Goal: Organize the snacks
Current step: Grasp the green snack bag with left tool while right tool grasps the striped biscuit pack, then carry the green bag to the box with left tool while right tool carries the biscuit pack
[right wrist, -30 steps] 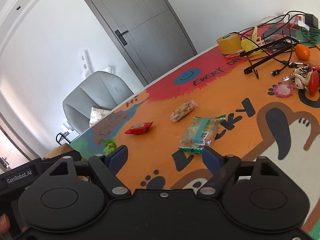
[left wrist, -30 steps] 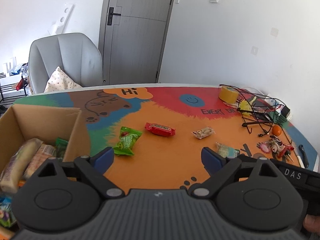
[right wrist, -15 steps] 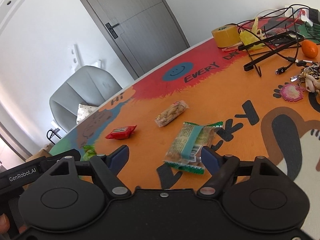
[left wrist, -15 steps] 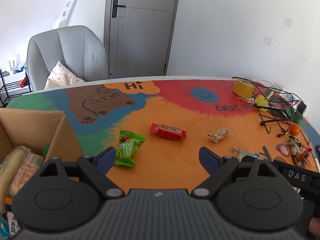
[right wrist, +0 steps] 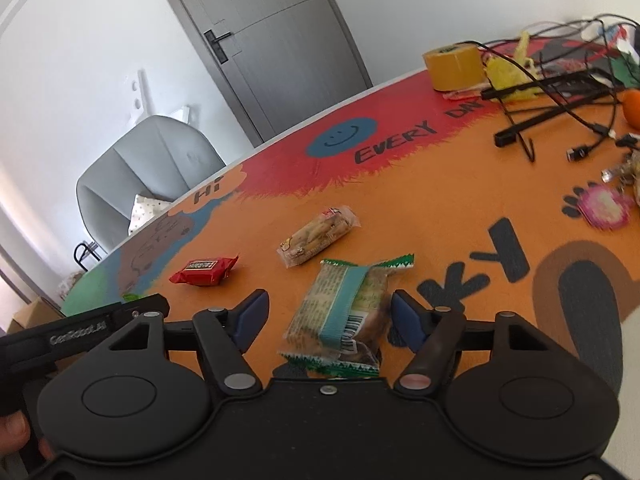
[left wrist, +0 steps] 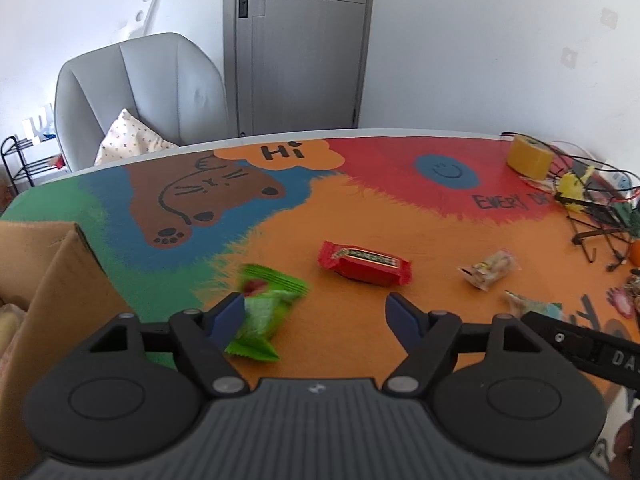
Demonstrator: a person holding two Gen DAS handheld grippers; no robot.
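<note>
My left gripper [left wrist: 316, 312] is open above the colourful table mat; a green snack packet [left wrist: 266, 312] lies by its left finger. A red snack bar [left wrist: 364, 268] and a clear cracker packet [left wrist: 488, 270] lie beyond. My right gripper [right wrist: 326, 318] is open, with a green-and-teal biscuit packet [right wrist: 344, 312] lying between its fingers on the mat. The cracker packet [right wrist: 318, 236] and red bar [right wrist: 204, 272] lie farther off. A cardboard box [left wrist: 52, 292] stands at the left.
A roll of yellow tape [right wrist: 454, 66], tangled cables [right wrist: 560, 92], an orange [right wrist: 632, 108] and key charms [right wrist: 604, 210] crowd the right side. A grey chair [left wrist: 136, 96] with a cushion stands behind the table, near a grey door [left wrist: 296, 44].
Both grippers moved forward and lower over the table. The green packet now sits by my left finger, and the biscuit packet now lies between my right fingers. The box slid out of view leftward.
</note>
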